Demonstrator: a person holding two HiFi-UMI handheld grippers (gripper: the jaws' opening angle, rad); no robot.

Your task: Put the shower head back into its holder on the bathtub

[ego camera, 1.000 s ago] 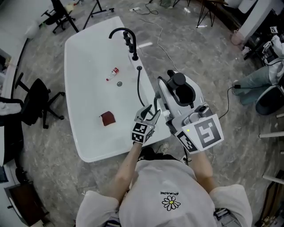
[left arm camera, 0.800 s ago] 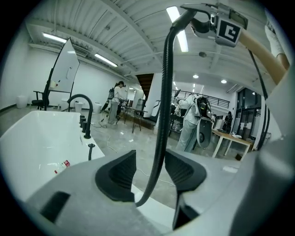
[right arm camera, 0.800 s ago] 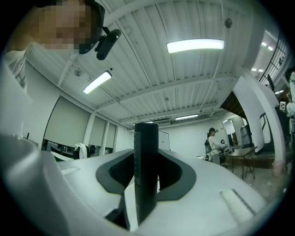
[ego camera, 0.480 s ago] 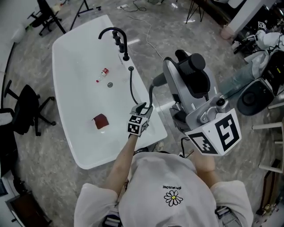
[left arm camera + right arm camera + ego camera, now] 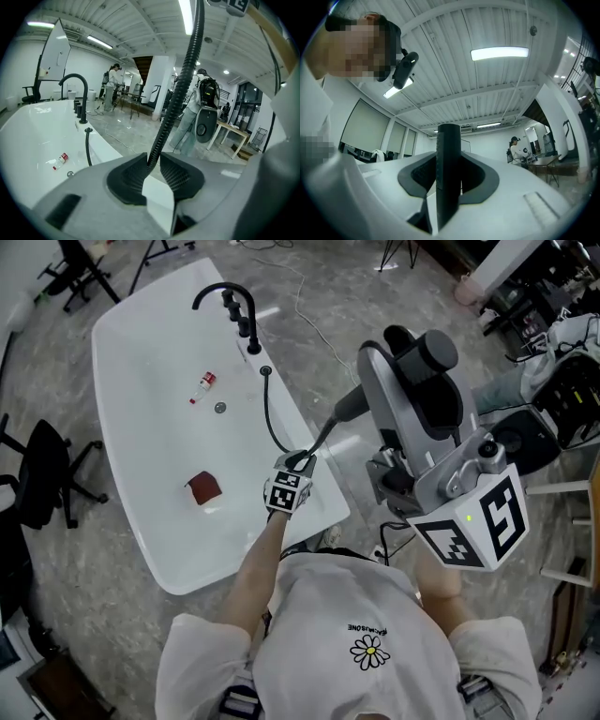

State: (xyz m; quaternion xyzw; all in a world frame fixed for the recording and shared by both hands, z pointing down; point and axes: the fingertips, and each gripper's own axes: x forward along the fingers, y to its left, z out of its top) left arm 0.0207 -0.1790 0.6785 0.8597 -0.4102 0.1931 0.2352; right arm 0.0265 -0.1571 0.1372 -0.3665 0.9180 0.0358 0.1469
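A white bathtub lies ahead, with a black faucet on its far rim. The black hose leaves a fitting on that rim and runs along the tub's edge. My left gripper is over the near right rim. Its jaws have just been closing and now pinch the ribbed hose at the tips of my left gripper. From there the hose rises to the shower head's dark handle. My right gripper, raised high, is shut on the handle, which stands upright between its pads.
Inside the tub lie a small red-capped bottle, a drain and a red object. A black office chair stands at the left. A cable crosses the floor beyond the tub, and equipment crowds the right.
My left gripper has dropped to the hose by the tub rim and narrowed its jaws round it. My right gripper has risen with the handle.
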